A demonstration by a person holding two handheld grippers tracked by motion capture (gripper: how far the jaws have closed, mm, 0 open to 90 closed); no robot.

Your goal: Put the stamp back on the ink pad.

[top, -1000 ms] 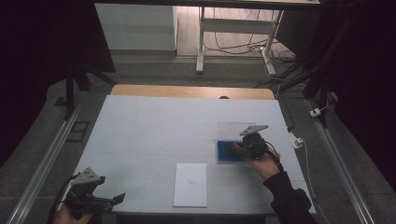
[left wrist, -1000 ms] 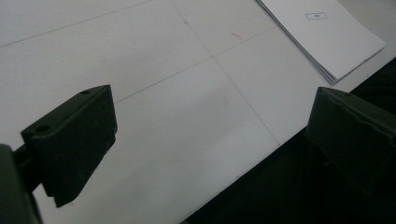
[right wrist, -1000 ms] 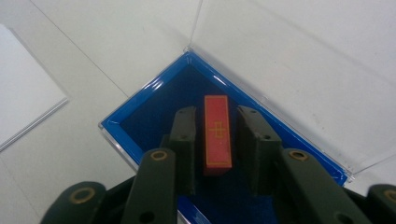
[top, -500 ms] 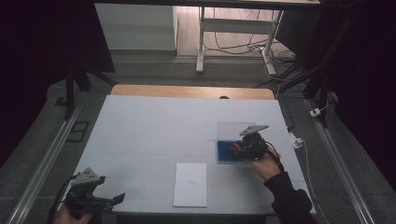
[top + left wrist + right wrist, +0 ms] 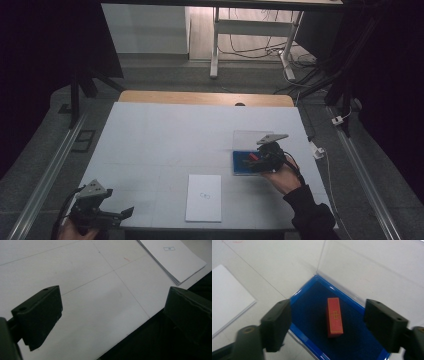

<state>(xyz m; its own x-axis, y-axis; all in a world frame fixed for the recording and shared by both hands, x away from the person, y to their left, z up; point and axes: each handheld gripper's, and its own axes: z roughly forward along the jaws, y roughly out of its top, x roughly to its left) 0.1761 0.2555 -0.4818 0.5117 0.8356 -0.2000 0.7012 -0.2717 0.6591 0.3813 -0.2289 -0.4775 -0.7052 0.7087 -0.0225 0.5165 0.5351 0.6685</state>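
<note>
Red block lies loose in blue tray; right gripper jaws just opened, apart. Lift straight up, w/o nudging.

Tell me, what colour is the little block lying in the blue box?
The block is red with thin gold line markings, clearest in the right gripper view.

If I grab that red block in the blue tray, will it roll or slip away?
The red block has flat faces and square edges, so it likely won't roll. It lies flat on the blue tray, whose lining looks soft, so it probably won't skid. It looks stiff and fairly light, an easy fit for the open right gripper.
</note>
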